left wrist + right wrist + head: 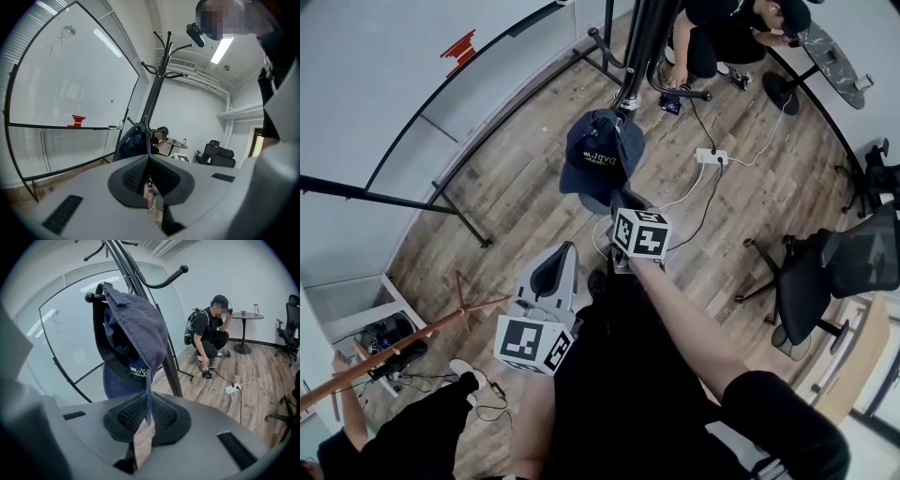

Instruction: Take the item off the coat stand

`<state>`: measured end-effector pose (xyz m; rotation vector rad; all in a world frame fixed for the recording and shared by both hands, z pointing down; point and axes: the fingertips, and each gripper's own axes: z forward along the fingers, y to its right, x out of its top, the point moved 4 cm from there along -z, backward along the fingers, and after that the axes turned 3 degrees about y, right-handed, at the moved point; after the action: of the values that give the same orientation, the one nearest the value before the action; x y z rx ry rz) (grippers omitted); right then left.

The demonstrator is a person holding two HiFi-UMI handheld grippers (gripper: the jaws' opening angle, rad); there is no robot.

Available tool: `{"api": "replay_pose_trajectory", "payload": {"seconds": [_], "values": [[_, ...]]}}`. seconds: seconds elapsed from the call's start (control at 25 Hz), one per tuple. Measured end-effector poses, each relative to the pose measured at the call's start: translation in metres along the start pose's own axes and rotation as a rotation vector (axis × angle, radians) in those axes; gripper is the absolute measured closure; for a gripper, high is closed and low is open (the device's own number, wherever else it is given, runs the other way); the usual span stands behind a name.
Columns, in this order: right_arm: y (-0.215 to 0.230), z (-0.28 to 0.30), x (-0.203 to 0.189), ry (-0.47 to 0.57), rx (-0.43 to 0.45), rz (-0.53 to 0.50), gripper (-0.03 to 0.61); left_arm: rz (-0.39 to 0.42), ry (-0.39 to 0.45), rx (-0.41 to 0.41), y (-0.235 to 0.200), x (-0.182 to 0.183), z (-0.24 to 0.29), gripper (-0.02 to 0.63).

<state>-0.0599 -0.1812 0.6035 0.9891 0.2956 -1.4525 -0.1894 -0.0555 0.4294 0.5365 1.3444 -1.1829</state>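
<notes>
Head view with both gripper views, read from left to right. At far left a white wall panel (pixel 70 79) carries a small red mark (pixel 78 120), and a wooden pole (pixel 403 342) slants across the plank floor (pixel 525 178). The left gripper (pixel 148 157) is held low and back from the work. Its jaws are pressed together with nothing between them (the dark ribbed pads meet along one line in its own view). It points toward the black coat stand (pixel 173 371) but is well apart from it.

At centre, the navy cap (pixel 136 329) hangs on the coat stand. Its crown is draped over a ball-tipped hook (pixel 89 297), its brim (pixel 140 310) points downward, and pale lettering shows on its front. The right gripper (pixel 148 411) reaches out on a black-sleeved arm (pixel 703 347) and is clamped on the lower edge of the brim. The thin edge of the brim runs straight down between the two pads, and the cap is on its hook.

To the right, beyond the stand's base, a person in dark clothes (pixel 211 331) crouches on the floor with one hand near a small device. A white power strip (pixel 232 389) lies just in front of this person with cables trailing from it. Further right stand a small round table (pixel 246 315) and a black office chair (pixel 825 272).
</notes>
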Motion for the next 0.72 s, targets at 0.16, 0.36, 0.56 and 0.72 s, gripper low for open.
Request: {"api": "replay_pose_trajectory", "payload": {"seconds": [0.16,0.36,0.56,0.72], "values": [[0.001,-0.006,-0.003,-0.006,-0.009,-0.009,0.535,-0.001,0.014,0.002,0.002,0.002,-0.005,0.598],[-0.004,-0.010,-0.007,0.000,-0.005,-0.031,0.535,-0.002,0.020,0.006,0.001,0.002,-0.009,0.598],[-0.009,-0.014,-0.013,-0.011,0.005,-0.036,0.535,-0.002,0.024,0.011,0.001,0.002,-0.012,0.598],[-0.006,-0.018,-0.020,-0.026,0.006,-0.052,0.535,-0.004,0.029,0.017,0.005,0.001,-0.016,0.598]]}}
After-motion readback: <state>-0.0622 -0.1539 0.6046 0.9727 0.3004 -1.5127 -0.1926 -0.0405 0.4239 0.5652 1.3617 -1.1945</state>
